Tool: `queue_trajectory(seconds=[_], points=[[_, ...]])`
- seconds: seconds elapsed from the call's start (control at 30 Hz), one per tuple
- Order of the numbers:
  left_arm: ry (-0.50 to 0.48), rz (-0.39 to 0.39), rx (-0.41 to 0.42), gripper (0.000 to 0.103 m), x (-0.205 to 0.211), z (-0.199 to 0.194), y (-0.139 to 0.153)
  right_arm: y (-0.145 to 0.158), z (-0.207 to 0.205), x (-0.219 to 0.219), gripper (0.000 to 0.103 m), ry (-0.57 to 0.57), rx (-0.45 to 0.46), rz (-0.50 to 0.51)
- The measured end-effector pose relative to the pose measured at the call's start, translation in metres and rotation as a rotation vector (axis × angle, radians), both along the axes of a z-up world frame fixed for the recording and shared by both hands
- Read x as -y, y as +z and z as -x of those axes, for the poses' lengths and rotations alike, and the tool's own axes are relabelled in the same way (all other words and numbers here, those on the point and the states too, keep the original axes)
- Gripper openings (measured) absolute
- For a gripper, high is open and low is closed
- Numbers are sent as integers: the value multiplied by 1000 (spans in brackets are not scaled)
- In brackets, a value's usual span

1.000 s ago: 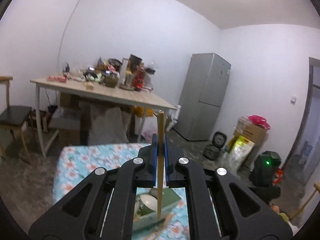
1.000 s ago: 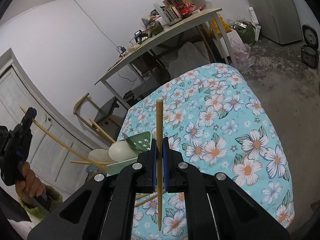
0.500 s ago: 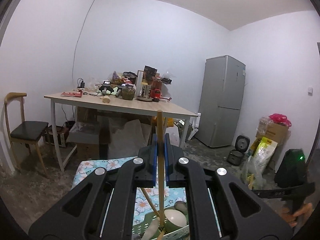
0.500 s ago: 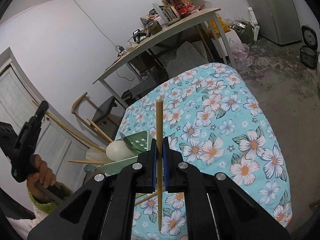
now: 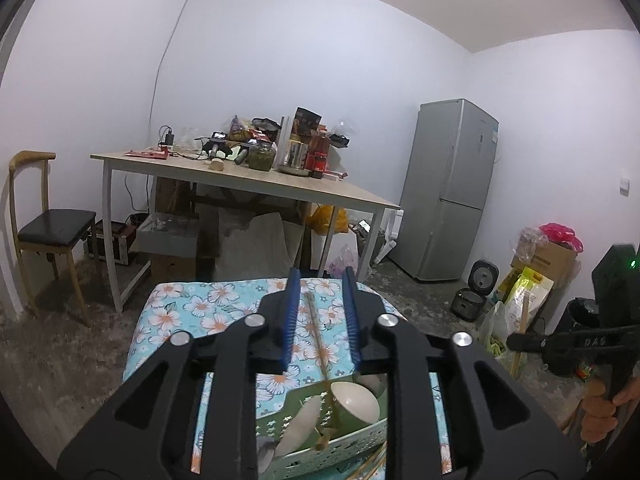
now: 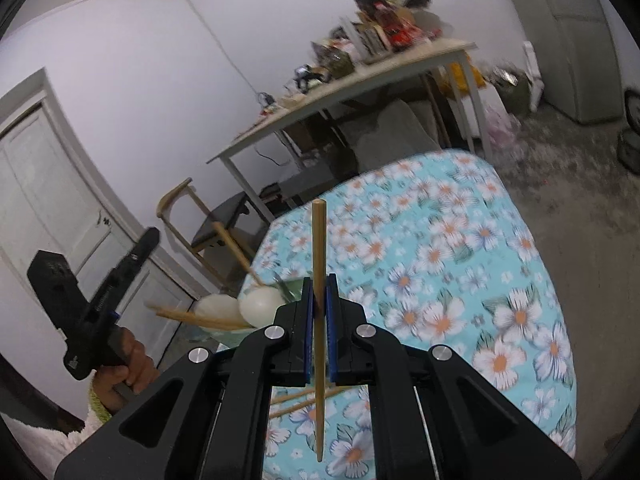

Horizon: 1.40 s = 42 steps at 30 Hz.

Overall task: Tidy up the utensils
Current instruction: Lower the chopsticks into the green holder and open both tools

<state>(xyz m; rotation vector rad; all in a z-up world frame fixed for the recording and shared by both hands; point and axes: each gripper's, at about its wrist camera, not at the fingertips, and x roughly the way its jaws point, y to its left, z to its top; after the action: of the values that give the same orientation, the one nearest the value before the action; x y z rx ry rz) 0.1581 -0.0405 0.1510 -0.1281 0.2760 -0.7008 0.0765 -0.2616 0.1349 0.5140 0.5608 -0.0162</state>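
Note:
In the left wrist view my left gripper (image 5: 320,312) is open and empty above a green perforated basket (image 5: 340,440). A wooden chopstick (image 5: 316,336) stands slanted in the basket among pale bowls (image 5: 356,400). In the right wrist view my right gripper (image 6: 319,308) is shut on another wooden chopstick (image 6: 319,260), held upright above the floral-cloth table (image 6: 440,280). The basket with bowls (image 6: 260,304) and several chopsticks sits to its left. The left gripper (image 6: 100,300) shows there at the far left.
A cluttered wooden table (image 5: 240,180) stands behind, with a chair (image 5: 44,232) at left and a grey fridge (image 5: 452,188) at right. Boxes and bags (image 5: 536,264) lie on the floor at right. Two loose chopsticks (image 6: 304,400) lie on the cloth.
My left gripper has opened and let go of its chopstick, which now stands in the basket. My right gripper still holds its chopstick and has shifted with some blur.

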Motion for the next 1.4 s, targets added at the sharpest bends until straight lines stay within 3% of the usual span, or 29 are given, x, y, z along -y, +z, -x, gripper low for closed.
queue_trajectory(seconds=[0.13,0.33,0.4,0.57,0.8,1.2,1.23,1.3,1.33,1.4], points=[[23,9,-4,30,-13,3,2,29,-4,-16,6,40,72,62],[84,27,-8,45,-45,14,4,97,-20,-53,6,167,237,185],[106,30,-18,56,-56,15,2,115,-27,-66,6,197,284,222],[154,28,-62,57,-84,19,-12,142,-51,-98,6,273,362,288],[177,-2,-115,59,-104,23,-34,127,-91,-129,6,324,326,400],[185,-37,-169,59,-112,22,-57,60,-122,-167,7,405,165,627],[184,-39,-170,59,-111,21,-58,57,-122,-166,9,400,154,639],[183,-44,-172,59,-110,19,-59,56,-120,-163,24,395,138,629],[183,-47,-173,59,-109,18,-60,58,-118,-158,37,385,141,616],[181,-49,-176,59,-108,17,-60,62,-112,-146,41,360,158,571]])
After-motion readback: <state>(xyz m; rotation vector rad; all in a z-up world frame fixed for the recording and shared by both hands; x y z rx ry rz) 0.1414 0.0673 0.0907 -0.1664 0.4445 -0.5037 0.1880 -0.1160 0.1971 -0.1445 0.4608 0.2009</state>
